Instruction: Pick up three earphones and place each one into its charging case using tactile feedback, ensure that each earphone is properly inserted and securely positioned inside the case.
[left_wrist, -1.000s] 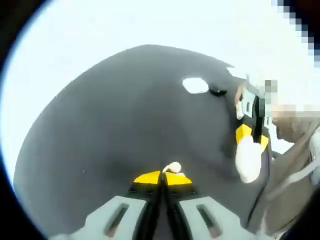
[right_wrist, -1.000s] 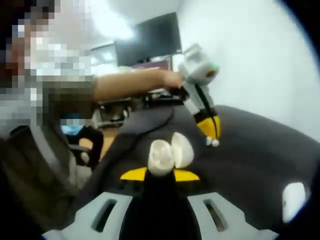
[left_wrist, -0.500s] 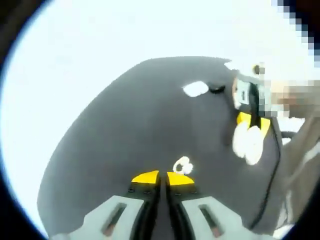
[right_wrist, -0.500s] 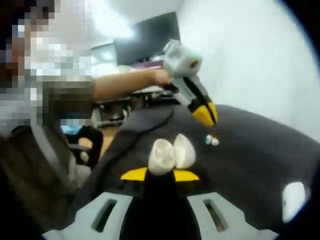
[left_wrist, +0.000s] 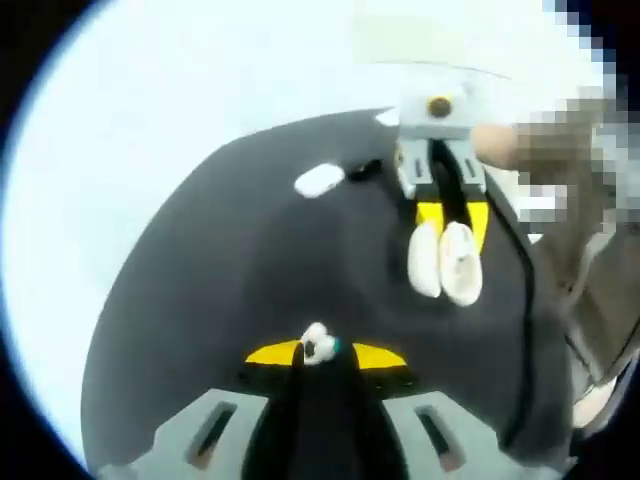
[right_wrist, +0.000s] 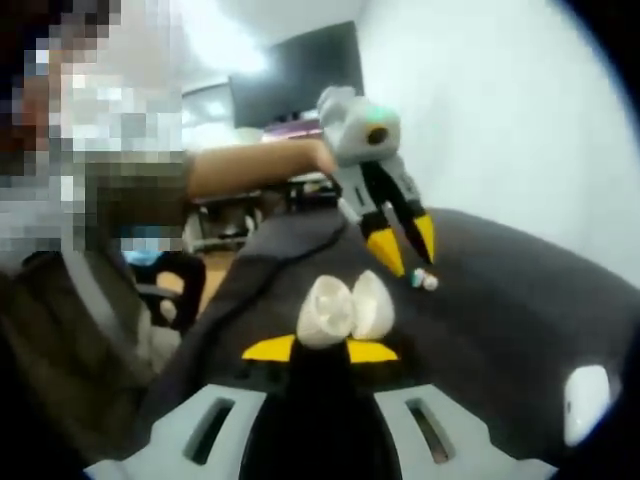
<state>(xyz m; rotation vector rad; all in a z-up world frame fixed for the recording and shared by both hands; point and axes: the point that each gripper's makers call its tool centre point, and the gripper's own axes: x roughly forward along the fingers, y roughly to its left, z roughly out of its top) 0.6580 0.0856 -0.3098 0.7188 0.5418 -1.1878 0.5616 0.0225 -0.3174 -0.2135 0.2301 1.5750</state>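
Left gripper: jaws spread apart, holding nothing.
Earphone: small and white, lying on the dark table right between the left jaw tips.
Right gripper: clamped tight on the open white case.
Second case: white, far ahead on the table.

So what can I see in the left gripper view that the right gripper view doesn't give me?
Left gripper view: a small dark object lies beside the closed white case on the table's far side.

Right gripper view: a dark monitor in the background, and the person's forearm reaching to the left tool, whose jaws stand apart.

Both: the dark table, the earphone at the left tool's tips, the open charging case clamped in the right tool, and likely the same closed white case.
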